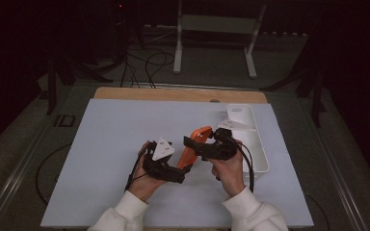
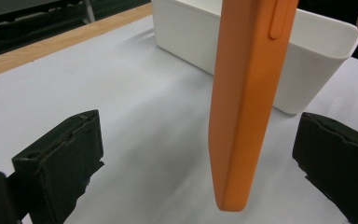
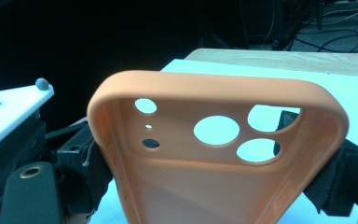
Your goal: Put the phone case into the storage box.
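Right now, the orange soft-rubber phone case [image 1: 193, 146] is up off the table, held over the pale grey-white mat [image 1: 111, 144] between the two hand-held grippers. In the high view, the right gripper [image 1: 200, 144] comes in from the right side, and the case runs slantwise from it down towards the left gripper [image 1: 180, 171], which sits just below and to the left.

From the right gripper view, the case [image 3: 214, 186] faces the camera with its hollow inside showing, camera cut-outs near the top edge, and the black jaws are snug against its two long sides: that gripper has a firm hold on it. The other gripper's white three-cornered plate [image 3: 9, 114] shows at the left edge there.

Over in the left gripper view, the case [image 2: 247, 102] hangs edge-on between the jaws, its lower corner pointing down, with clear gaps on both sides. Those jaws are spread wide and touch nothing; the case stands between them, free of the pads.

Behind the case sits the white rectangular plastic bin [image 2: 317, 60], resting on the mat near its far right side [image 1: 250, 139]. The bare wooden strip of the table [image 1: 173, 94] runs along the mat's far edge. The person's hands in cream sleeves [image 1: 125, 214] come in from the bottom.
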`<state>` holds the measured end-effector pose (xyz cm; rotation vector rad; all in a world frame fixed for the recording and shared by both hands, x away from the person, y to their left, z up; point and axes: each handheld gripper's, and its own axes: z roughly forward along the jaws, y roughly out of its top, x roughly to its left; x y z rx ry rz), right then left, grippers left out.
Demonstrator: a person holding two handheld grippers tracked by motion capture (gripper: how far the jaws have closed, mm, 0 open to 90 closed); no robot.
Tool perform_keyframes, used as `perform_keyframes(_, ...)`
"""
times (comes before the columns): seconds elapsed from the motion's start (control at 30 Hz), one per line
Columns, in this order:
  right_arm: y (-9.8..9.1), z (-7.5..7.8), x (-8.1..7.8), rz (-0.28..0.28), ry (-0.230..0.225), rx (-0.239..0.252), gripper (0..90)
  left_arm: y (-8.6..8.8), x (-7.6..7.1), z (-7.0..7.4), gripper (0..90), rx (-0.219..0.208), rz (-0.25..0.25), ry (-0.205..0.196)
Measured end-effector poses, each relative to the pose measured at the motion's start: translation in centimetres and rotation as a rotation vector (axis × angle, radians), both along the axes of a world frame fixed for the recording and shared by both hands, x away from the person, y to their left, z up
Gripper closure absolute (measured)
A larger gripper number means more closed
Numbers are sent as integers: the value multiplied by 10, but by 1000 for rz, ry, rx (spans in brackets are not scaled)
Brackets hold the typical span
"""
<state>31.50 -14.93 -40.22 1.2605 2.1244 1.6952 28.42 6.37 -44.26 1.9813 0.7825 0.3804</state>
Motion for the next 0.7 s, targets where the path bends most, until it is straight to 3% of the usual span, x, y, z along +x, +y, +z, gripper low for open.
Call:
perform_keyframes(0.43, 0, 0, 0, -3, -6, -14, 161, 17, 3, 5, 17, -34, 23, -5)
perform_keyframes(0.7, -1, 1, -1, -7, -8, -15, 161, 28, 3, 7, 17, -33, 47, -21)
